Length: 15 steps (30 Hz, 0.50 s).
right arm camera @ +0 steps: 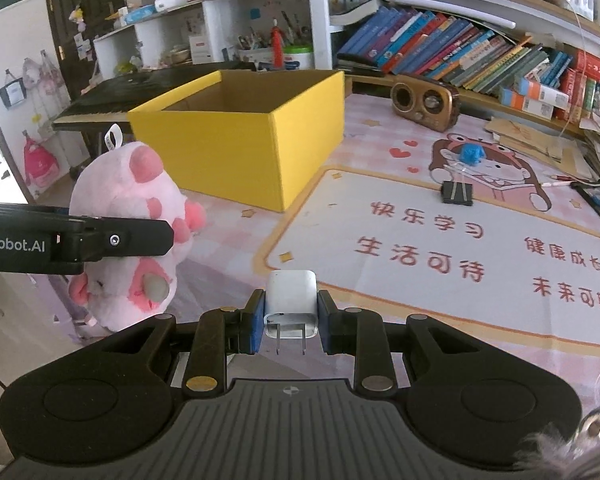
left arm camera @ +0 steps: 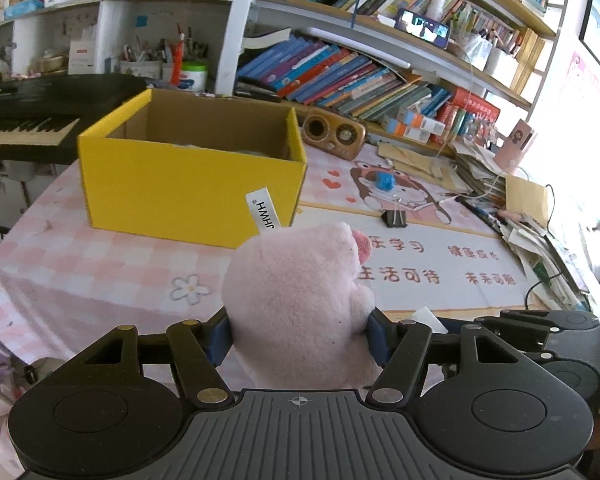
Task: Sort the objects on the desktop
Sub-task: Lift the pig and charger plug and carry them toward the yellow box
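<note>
My left gripper (left arm camera: pixel 300 338) is shut on a pink plush pig (left arm camera: pixel 300 292), held above the desk in front of the open yellow box (left arm camera: pixel 188 184). The pig also shows in the right wrist view (right arm camera: pixel 136 216), with the left gripper's arm (right arm camera: pixel 72 240) across it. My right gripper (right arm camera: pixel 291 322) is shut on a white plug charger (right arm camera: pixel 291 300), prongs pointing back toward the camera, above the desk mat (right arm camera: pixel 420 240). The yellow box (right arm camera: pixel 240 152) stands ahead and left of it.
A black binder clip (right arm camera: pixel 457 193) and a small blue object (right arm camera: pixel 471 155) lie on the mat. A brown speaker (right arm camera: pixel 425 107) stands behind. A keyboard piano (left arm camera: pixel 24 120) is far left. Book shelves line the back; paper stacks (left arm camera: pixel 540 232) crowd the right edge.
</note>
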Tool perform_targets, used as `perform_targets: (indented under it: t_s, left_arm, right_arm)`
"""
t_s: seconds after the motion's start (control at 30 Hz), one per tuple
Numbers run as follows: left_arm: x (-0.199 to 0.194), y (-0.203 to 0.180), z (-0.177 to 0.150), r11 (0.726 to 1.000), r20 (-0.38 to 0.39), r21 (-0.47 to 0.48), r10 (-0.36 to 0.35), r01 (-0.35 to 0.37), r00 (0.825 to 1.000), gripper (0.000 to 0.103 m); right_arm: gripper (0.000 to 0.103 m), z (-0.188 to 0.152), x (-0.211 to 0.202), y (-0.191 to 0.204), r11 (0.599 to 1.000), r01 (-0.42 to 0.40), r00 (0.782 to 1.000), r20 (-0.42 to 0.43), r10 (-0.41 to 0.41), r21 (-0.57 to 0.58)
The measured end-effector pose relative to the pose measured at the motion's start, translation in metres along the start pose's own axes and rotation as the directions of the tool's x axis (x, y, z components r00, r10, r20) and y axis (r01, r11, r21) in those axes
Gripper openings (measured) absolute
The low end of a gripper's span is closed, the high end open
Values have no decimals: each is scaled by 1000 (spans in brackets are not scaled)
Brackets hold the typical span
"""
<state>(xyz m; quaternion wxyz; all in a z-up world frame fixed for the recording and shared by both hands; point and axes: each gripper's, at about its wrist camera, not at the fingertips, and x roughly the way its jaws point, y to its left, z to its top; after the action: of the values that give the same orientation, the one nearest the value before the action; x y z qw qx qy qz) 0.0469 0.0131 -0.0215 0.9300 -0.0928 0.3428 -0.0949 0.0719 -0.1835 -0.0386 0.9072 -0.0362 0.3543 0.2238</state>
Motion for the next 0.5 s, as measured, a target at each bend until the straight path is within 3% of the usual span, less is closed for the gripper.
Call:
perform_targets:
  t_s: [0.5]
  left_arm:
    - [-27, 32, -10, 999, 18, -32, 44, -44, 999, 65]
  right_arm:
    - [24, 2, 4, 48, 997, -36, 999, -4, 36, -61]
